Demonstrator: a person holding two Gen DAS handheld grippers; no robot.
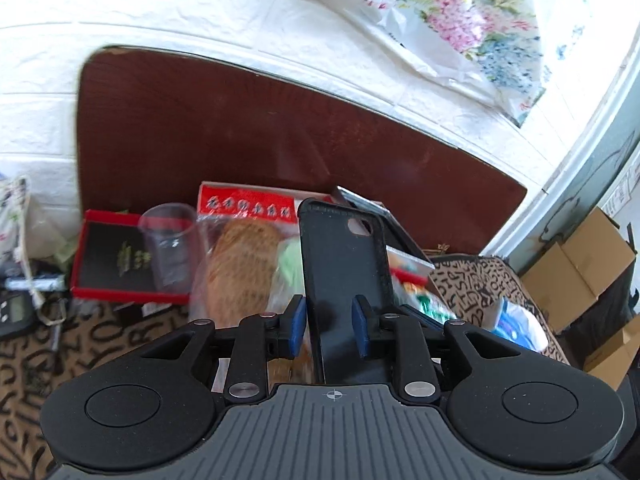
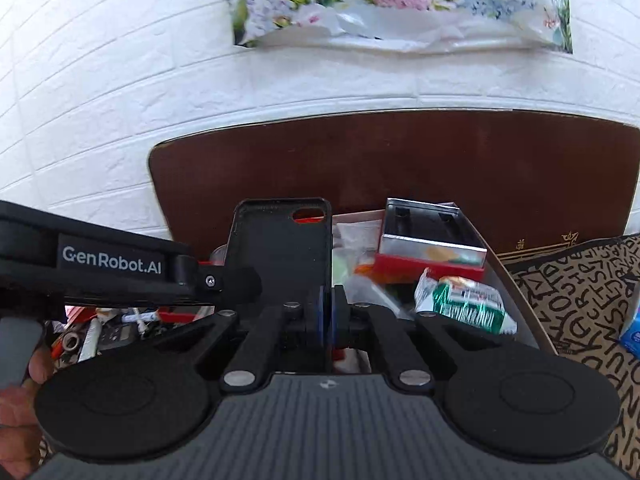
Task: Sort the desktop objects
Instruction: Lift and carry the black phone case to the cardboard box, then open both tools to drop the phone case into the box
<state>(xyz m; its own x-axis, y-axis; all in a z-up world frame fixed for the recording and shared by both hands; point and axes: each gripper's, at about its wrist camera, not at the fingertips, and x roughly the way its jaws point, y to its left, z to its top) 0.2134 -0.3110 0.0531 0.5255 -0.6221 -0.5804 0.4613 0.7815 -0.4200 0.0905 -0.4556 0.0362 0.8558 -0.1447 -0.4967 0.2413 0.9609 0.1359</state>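
phone case (image 2: 280, 248) is being held upright above the cluttered box (image 2: 516, 288), clenched at its edge by the right gripper (image 2: 327, 316). in the left gripper (image 1: 329, 326) it is standing between parted pads (image 1: 297, 326), which are not pressing on it.

My right gripper (image 2: 327, 316) pinches its pads tight on the phone case's edge; my left gripper (image 1: 328, 326) stands parted, at nine o'clock.
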